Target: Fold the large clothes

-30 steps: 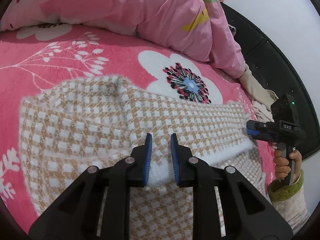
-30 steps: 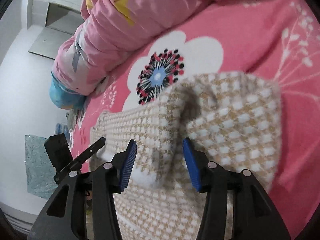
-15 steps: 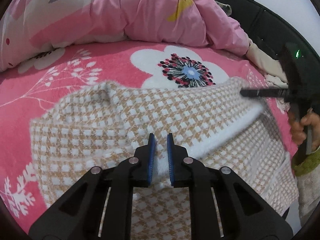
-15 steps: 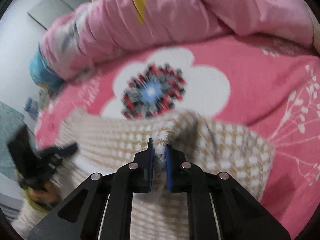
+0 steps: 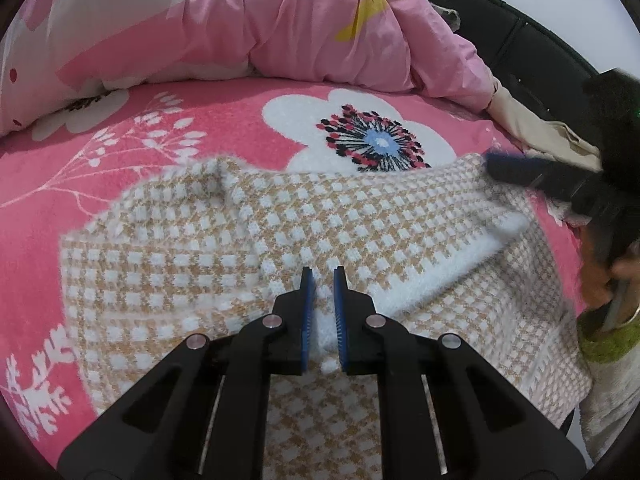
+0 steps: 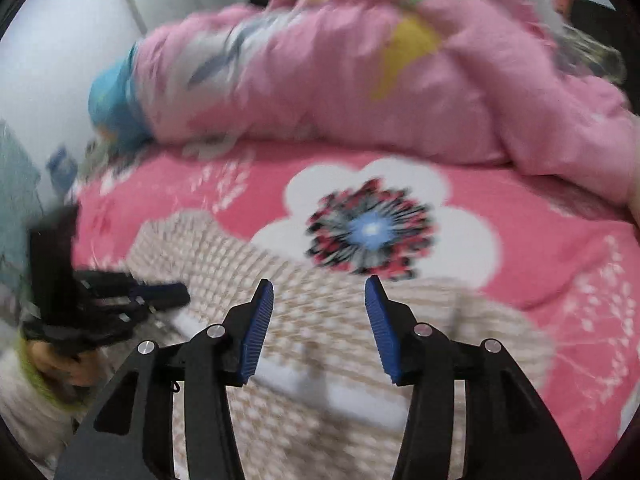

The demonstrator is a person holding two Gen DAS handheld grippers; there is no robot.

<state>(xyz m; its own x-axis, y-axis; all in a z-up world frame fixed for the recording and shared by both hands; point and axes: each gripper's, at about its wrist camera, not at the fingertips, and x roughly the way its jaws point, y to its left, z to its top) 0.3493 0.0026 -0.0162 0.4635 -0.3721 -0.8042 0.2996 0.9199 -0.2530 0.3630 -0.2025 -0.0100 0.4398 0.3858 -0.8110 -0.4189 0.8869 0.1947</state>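
Note:
A tan and white houndstooth sweater (image 5: 280,224) lies spread on the pink bed, with a folded part laid over it that ends in a white hem. My left gripper (image 5: 323,280) is shut on that white hem near its front end. In the right wrist view, blurred by motion, my right gripper (image 6: 318,292) hangs above the sweater (image 6: 320,360) with its jaws opening and nothing between the pads. The left wrist view shows the right gripper (image 5: 520,170) at the sweater's far right edge. The left gripper (image 6: 160,292) appears at the left of the right wrist view.
The bed has a pink blanket with a large white flower (image 5: 372,140). A bunched pink duvet (image 5: 280,20) lies along the back. A beige cloth (image 5: 532,128) and a black bed frame (image 5: 520,40) sit at the right. A hand and green cuff (image 5: 600,336) hold the right gripper.
Half a second ago the right gripper was pinched on a ridge of the sweater; it has let go, opened and swung up and away. The left gripper tightened on the hem and stayed put.

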